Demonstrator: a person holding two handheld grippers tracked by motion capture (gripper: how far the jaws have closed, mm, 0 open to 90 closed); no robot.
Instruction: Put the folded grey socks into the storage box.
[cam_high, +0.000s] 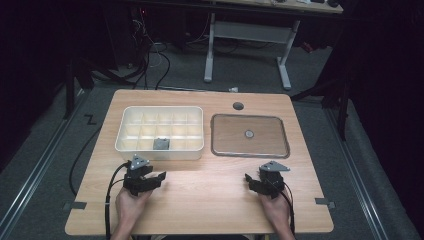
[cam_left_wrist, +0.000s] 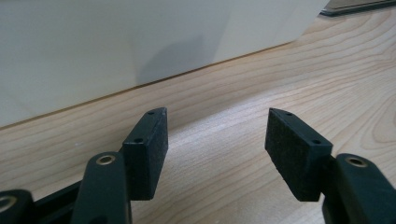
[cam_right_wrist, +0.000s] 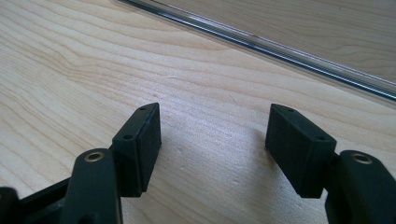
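Fingers spread on my two grippers, left gripper (cam_high: 161, 176) and right gripper (cam_high: 248, 177), nothing held, one cream compartment box (cam_high: 161, 148) just beyond left, one grey block (cam_high: 161, 144) in its near row, one clear tray (cam_high: 250, 152), one small disc (cam_high: 249, 134) at its centre.

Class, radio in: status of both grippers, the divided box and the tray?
Left gripper open, empty, near the divided box. Right gripper open, empty, short of the clear tray. Small grey item in a front compartment. Bare table between.

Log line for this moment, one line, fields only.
left gripper: open, empty, near organizer box | right gripper: open, empty, near clear tray | small round piece: in tray
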